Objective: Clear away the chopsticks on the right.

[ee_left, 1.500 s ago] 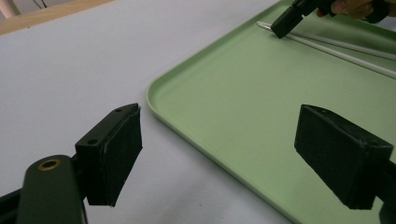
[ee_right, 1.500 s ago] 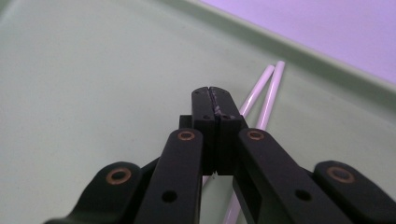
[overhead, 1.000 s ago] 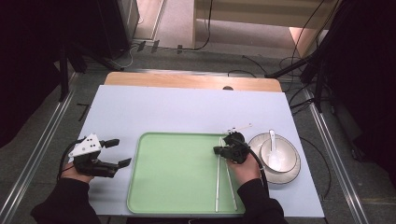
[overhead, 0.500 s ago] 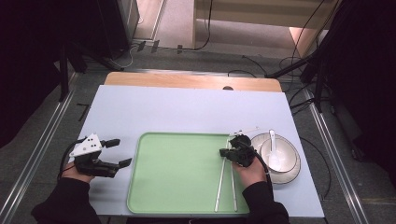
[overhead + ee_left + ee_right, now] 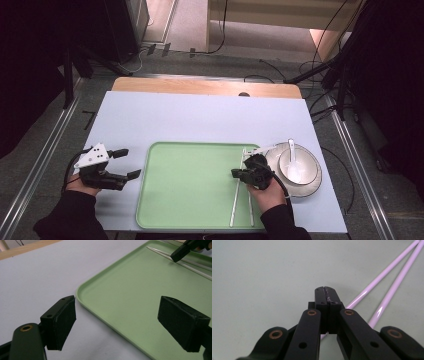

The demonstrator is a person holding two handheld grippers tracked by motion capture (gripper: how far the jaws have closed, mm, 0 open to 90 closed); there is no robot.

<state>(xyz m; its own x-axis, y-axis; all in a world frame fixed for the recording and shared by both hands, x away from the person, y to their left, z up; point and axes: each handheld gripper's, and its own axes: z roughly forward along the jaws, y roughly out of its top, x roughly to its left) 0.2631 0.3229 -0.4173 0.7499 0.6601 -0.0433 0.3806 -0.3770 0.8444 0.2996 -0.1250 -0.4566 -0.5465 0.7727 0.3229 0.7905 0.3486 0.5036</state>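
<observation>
White table's green tray (image 5: 190, 200) holds two chopsticks (image 5: 236, 192).

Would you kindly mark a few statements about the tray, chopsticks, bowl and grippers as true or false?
1. Two chopsticks lie on the green tray. True.
2. The left gripper stands open with nothing between its jaws. True.
3. The spoon lies on the tray. False: it rests in the white bowl, right of the tray.
4. The right gripper is wide open. False: its jaws are shut, above the tray beside the chopsticks.
5. The left gripper holds a chopstick. False: it hovers off the tray's left edge.
</observation>
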